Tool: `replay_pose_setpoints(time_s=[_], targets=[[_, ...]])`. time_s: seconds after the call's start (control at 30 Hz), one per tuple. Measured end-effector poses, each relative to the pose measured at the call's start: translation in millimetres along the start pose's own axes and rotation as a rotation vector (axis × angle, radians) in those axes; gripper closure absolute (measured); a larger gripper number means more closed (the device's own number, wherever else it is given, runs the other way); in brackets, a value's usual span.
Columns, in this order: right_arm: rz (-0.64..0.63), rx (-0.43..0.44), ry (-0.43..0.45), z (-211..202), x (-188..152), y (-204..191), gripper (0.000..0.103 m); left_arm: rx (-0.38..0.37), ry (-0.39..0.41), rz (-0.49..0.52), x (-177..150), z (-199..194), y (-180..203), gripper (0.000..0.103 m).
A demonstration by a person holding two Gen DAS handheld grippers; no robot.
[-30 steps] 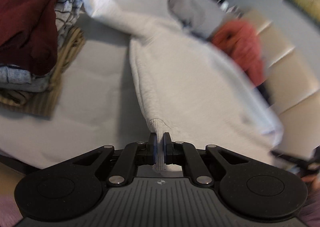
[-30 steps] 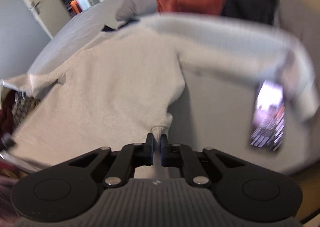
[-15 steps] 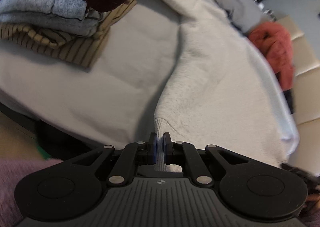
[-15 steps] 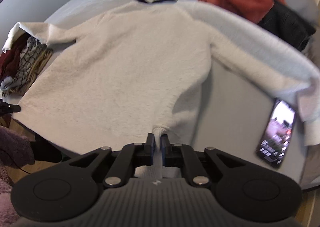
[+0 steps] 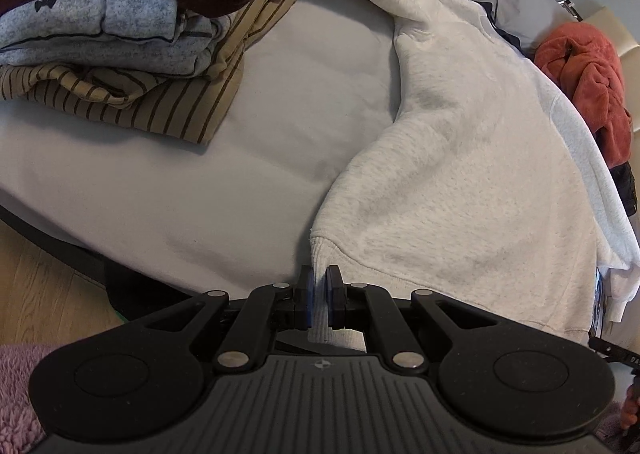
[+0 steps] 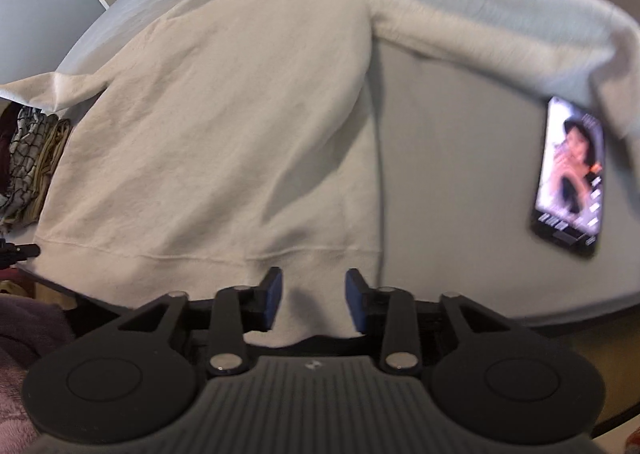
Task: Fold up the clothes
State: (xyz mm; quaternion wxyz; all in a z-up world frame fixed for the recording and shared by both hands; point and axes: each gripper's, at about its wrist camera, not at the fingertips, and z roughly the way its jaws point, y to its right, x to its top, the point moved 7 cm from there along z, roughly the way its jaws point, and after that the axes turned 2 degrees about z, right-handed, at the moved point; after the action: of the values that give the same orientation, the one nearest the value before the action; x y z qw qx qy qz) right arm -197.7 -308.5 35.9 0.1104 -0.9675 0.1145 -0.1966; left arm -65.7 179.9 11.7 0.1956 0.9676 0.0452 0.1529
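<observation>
Left wrist view gives us one bed [image 5: 280, 122] with a pale grey cover, and on it, spread flat along the near edge, one light grey sweatshirt [image 5: 460, 182], its ribbed hem lying at that edge. We count two sleeves: one runs toward the far left corner, the other arches along the right side [image 6: 480, 10] in the right wrist view. At the left edge of the bed sits one stack of folded clothes [image 5: 120, 54], where we can make out three layers: a tan striped piece at the bottom, a grey heathered one in the middle, a dark maroon one on top. Toward the far right corner lies one rumpled orange-red garment [image 5: 588, 82], with something dark just beside it. One phone [image 6: 570, 178] with a lit screen rests on the cover near the right edge, beside the arched sleeve. Our left gripper [image 5: 319, 296] is clamped on the hem's left corner. Our right gripper [image 6: 314, 300] has its jaws apart, the hem lying between them ungripped.
</observation>
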Motion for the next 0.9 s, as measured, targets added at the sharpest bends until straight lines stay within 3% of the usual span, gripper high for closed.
replay_pose_setpoints(time_s=[0.13,0.2,0.23,0.27,0.3,0.43,0.57,0.67,0.73,0.77,0.87,0.9], targets=[[-0.086,-0.079,0.003,21,4,-2,0.054,0.008,-0.001,0.002,0,3,2,0.099],[-0.112,-0.101,-0.009,33,7,-1,0.059,0.008,0.002,0.002,-1,3,1,0.099],[-0.107,-0.101,-0.024,39,6,1,0.066,0.007,0.003,0.000,-2,2,0,0.099],[-0.099,-0.098,-0.036,43,6,3,0.089,0.005,0.005,-0.002,-2,2,0,0.099],[-0.096,-0.092,-0.040,44,5,4,0.100,0.004,0.007,-0.003,-2,2,0,0.099],[-0.082,-0.069,-0.010,25,6,2,0.103,-0.010,0.025,0.020,-2,-3,5,0.099],[-0.025,-0.079,0.074,-11,18,16,0.103,-0.035,0.059,0.041,4,-16,13,0.099],[-0.019,-0.053,0.083,-16,20,16,0.095,-0.021,0.046,0.050,4,-12,14,0.099],[-0.031,-0.045,0.045,-4,16,10,0.063,-0.006,0.036,0.063,3,-8,16,0.099],[-0.043,-0.062,0.038,3,13,7,0.034,-0.004,0.036,0.069,2,-8,17,0.099],[-0.080,-0.079,-0.003,23,7,-1,0.040,-0.003,0.040,0.085,0,-9,19,0.099],[-0.085,-0.080,-0.012,28,7,-2,0.048,-0.001,0.038,0.085,0,-9,19,0.099]])
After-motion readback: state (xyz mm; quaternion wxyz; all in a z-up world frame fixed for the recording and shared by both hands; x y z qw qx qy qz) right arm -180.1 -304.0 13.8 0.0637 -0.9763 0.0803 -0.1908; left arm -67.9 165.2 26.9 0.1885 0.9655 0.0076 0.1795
